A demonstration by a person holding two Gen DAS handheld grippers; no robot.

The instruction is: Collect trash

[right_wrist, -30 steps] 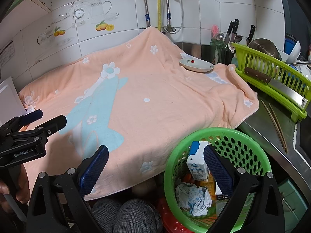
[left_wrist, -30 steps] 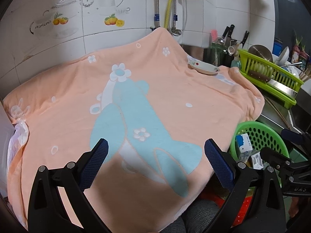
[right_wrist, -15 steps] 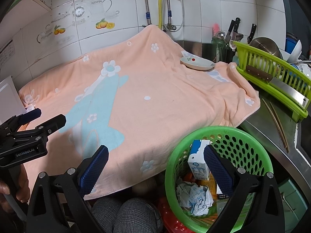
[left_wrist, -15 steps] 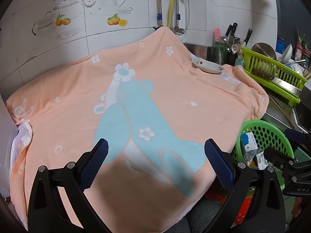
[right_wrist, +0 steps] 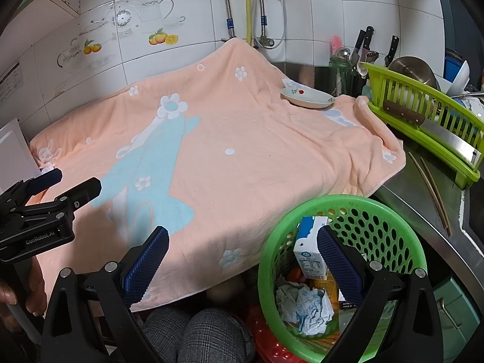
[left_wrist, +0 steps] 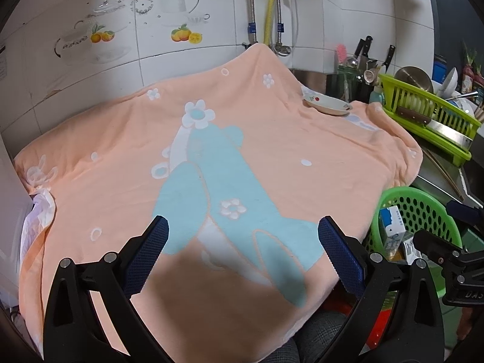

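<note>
One green basket [right_wrist: 341, 205] is seen at the near right edge of the counter, and in it one blue-and-white carton [right_wrist: 310, 248], one crumpled paper wad [right_wrist: 302, 305] and further packaging that cannot be counted are held. One small dish [right_wrist: 307, 98] is set on the far right corner of one peach towel [right_wrist: 242, 157], which is spread over the whole counter and printed with a pale blue figure and white flowers. One green dish rack [right_wrist: 423, 121] with a cleaver laid along it is placed to the right, and two chopsticks [right_wrist: 432, 187] are laid on the steel surface beside it. White wall tiles with fruit and teapot prints are seen behind. The left gripper [left_wrist: 242, 236] is held low over the towel's near edge, its fingers spread wide apart with nothing between them. The right gripper [right_wrist: 242, 248] is held above the basket's rim, likewise spread wide and empty
</note>
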